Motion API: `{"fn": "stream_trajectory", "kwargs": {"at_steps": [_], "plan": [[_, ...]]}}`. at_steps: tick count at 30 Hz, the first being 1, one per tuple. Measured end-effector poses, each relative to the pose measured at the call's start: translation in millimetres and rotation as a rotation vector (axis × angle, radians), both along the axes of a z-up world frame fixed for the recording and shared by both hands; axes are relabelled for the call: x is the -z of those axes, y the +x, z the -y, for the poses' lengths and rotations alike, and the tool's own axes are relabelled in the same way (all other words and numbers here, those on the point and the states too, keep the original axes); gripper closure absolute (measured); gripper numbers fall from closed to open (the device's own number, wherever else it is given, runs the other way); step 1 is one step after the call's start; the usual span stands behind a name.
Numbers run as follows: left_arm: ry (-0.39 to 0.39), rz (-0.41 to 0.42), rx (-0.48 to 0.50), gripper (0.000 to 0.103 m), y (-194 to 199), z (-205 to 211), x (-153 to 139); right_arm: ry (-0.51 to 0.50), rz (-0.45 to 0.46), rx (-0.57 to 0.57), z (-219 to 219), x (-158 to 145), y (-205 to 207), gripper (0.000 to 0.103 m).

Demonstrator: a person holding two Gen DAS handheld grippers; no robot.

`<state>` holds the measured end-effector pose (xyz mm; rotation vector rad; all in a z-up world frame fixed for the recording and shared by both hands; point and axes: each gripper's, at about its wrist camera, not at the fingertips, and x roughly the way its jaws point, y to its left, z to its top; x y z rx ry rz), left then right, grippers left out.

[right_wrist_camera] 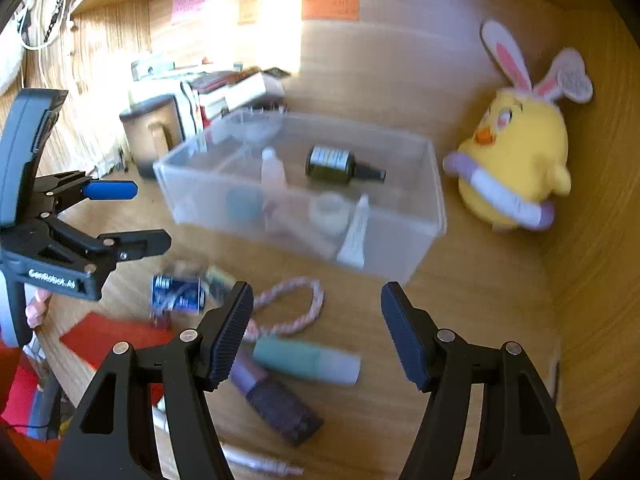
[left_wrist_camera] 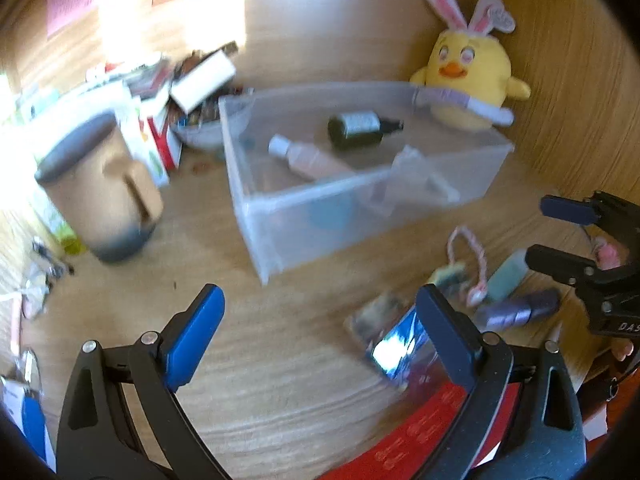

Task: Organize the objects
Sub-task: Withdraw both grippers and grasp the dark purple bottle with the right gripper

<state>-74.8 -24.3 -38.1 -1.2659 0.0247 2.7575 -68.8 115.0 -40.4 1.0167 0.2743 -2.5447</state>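
1. Clear plastic bin, mid-frame, holds a dark bottle lying flat.
2. Teal tube lies at lower centre, outside the bin.
3. Left gripper and right gripper both gape, empty.

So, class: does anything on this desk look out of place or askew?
Yes. A green tube, purple bottle and pink rope loop lie scattered on the desk in front of the clear bin, which already holds toiletries.
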Motion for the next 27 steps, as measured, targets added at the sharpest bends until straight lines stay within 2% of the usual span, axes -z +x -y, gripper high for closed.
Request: {"fn": "stream_trajectory", "kwargs": {"at_steps": [3,10,20,24,27], "plan": [[0.009,0.025,0.005,0.005,9.0,-0.5,9.5,-0.002,0.030,-0.004,-2.3,10.4,8.7,0.040],[-0.068,0.067,0.048,0.005,17.9,-18.8,28.1,0.011,0.079,-0.031,-0.9,27.2,21.1,0.040],[-0.043,0.082,0.075,0.007,13.5,-25.0,30.8,0.017,0.110,-0.046,0.6,37.1,24.4,0.040],[-0.004,0.067,0.065,0.008,12.7,-15.7,21.8,0.014,0.115,-0.052,0.5,39.5,24.3,0.041],[0.026,0.043,0.041,0.008,10.2,-5.7,10.1,0.006,0.110,-0.057,-0.3,38.1,24.8,0.048]]}}
